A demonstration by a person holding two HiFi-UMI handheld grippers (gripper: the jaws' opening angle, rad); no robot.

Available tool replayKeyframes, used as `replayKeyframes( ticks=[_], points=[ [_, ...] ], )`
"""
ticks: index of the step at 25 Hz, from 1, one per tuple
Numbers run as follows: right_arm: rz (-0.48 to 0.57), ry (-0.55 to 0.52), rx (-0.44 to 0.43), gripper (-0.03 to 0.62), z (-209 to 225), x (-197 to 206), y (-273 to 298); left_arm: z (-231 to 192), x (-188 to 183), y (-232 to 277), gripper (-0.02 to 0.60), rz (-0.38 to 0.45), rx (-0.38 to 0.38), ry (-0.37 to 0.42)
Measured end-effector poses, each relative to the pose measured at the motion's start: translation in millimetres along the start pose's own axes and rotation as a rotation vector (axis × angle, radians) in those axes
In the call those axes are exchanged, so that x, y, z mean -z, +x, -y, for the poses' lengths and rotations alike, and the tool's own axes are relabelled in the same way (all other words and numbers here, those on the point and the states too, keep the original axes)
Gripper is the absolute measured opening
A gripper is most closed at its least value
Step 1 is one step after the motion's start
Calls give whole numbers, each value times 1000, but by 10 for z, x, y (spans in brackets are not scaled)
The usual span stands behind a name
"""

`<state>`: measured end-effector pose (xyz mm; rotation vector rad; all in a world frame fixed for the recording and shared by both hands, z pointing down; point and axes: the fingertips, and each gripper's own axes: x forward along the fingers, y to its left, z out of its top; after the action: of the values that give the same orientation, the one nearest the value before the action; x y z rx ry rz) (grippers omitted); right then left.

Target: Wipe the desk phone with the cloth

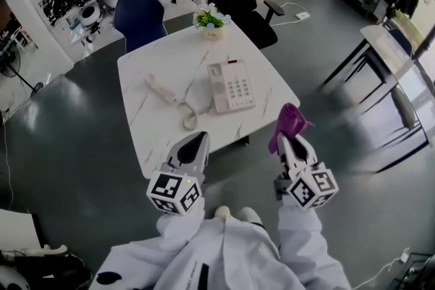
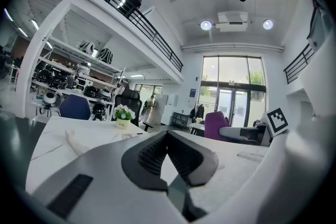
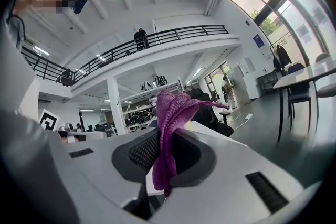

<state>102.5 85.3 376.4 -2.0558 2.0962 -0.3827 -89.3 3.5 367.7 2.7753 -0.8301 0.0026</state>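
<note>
Open grey floor [image 1: 75,125] rings table [image 1: 156,58]; right gripper [image 1: 289,138] pinches cloth [image 1: 289,120].

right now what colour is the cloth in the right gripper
The cloth is purple, clearest in the right gripper view.

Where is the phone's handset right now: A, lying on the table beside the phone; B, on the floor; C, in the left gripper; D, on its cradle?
A: the handset lies off the cradle on the white table, beside the desk phone.
</note>
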Motion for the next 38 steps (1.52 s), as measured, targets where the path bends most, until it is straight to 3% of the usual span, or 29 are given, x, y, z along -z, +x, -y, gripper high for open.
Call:
replayKeyframes(
  ticks=[9,24,38],
  points=[
    [-38,9,-22,40,196,25,363,-208,30,234,-2,-10,-42,-22],
    [-153,12,-151,40,880,-58,1550,-688,143,1203,-2,-57,-177,-71],
    [-259,14,-235,40,1308,33,2428,-1064,277,1667,-3,-83,-316,-152]
  ],
)
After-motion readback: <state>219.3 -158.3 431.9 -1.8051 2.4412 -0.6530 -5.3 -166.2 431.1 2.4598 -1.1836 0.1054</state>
